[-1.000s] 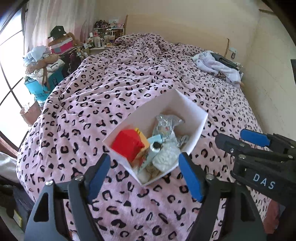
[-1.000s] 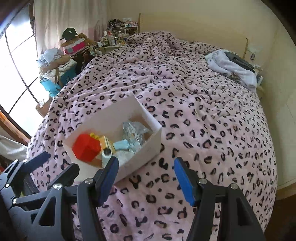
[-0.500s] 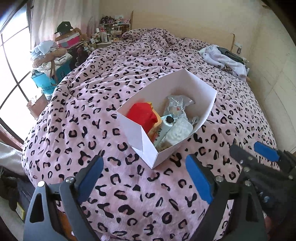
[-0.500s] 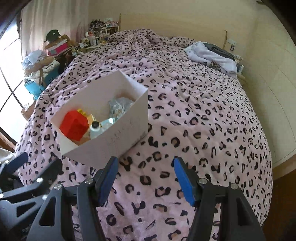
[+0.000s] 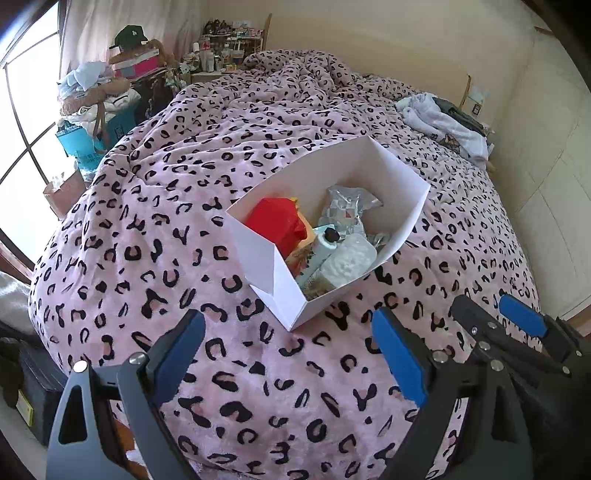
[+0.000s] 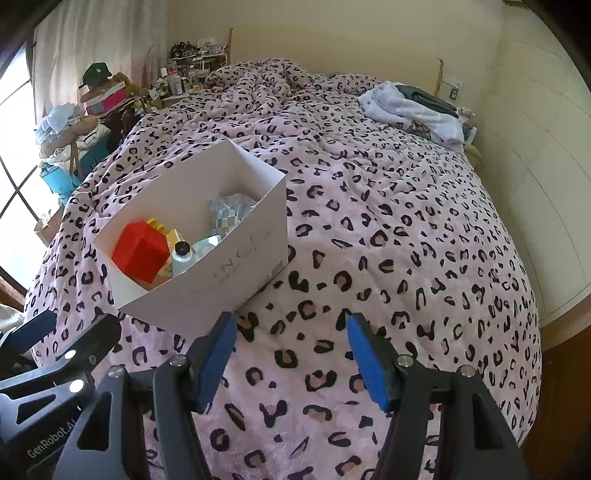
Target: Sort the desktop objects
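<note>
A white cardboard box (image 5: pixel 266 254) (image 6: pixel 221 280) sits on the pink leopard-print bedspread (image 5: pixel 184 221) (image 6: pixel 388 240). Inside lie a red block (image 5: pixel 273 221) (image 6: pixel 138 253), a small white bottle with a black cap (image 5: pixel 325 243) (image 6: pixel 181 256), a silvery plastic bag (image 5: pixel 347 206) (image 6: pixel 229 210) and a white textured piece (image 5: pixel 349 260). My left gripper (image 5: pixel 288 350) is open and empty, just short of the box's near corner. My right gripper (image 6: pixel 290 350) is open and empty, near the box's front right side. Each gripper shows at the edge of the other's view.
A pile of white and grey clothes (image 5: pixel 443 118) (image 6: pixel 413 103) lies at the bed's far right. Cluttered bags, boxes and a black cap (image 5: pixel 129 35) stand at the left by the window. A shelf of small bottles (image 6: pixel 188 74) is at the bed's head.
Both grippers have pulled back from the box, which now sits farther ahead of the fingers. The box and its contents have stayed in place on the bed.
</note>
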`<state>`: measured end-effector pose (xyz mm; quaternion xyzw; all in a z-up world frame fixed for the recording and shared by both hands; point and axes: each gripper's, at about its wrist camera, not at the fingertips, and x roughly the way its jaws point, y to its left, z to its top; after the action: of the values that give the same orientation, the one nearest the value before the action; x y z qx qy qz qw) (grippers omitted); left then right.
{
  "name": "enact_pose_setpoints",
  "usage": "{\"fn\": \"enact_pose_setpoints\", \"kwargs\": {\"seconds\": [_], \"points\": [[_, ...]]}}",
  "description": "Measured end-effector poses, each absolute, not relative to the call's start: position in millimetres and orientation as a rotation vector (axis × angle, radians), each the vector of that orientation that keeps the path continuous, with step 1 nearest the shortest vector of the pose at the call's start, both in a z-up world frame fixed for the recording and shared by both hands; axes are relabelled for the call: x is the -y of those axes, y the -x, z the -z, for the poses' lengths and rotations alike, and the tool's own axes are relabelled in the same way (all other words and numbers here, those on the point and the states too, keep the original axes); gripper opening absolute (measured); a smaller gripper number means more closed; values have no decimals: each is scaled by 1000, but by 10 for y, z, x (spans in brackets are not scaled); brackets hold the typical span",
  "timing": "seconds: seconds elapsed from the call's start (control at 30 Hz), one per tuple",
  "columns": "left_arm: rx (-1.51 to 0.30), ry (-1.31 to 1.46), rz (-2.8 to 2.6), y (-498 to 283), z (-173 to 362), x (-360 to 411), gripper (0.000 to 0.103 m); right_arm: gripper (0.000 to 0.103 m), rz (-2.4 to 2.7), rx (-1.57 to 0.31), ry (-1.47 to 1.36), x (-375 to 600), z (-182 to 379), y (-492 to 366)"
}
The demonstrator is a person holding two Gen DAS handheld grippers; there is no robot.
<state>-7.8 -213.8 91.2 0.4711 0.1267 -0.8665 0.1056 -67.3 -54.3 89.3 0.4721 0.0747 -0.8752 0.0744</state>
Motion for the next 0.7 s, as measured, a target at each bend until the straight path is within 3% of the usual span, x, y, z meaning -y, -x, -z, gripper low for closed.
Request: {"fn": "enact_pose_setpoints", "kwargs": {"seconds": [0.7], "points": [[-295, -1355, 2531, 117, -986, 2074, 93, 64, 2652, -242, -1396, 498, -941, 680]]}}
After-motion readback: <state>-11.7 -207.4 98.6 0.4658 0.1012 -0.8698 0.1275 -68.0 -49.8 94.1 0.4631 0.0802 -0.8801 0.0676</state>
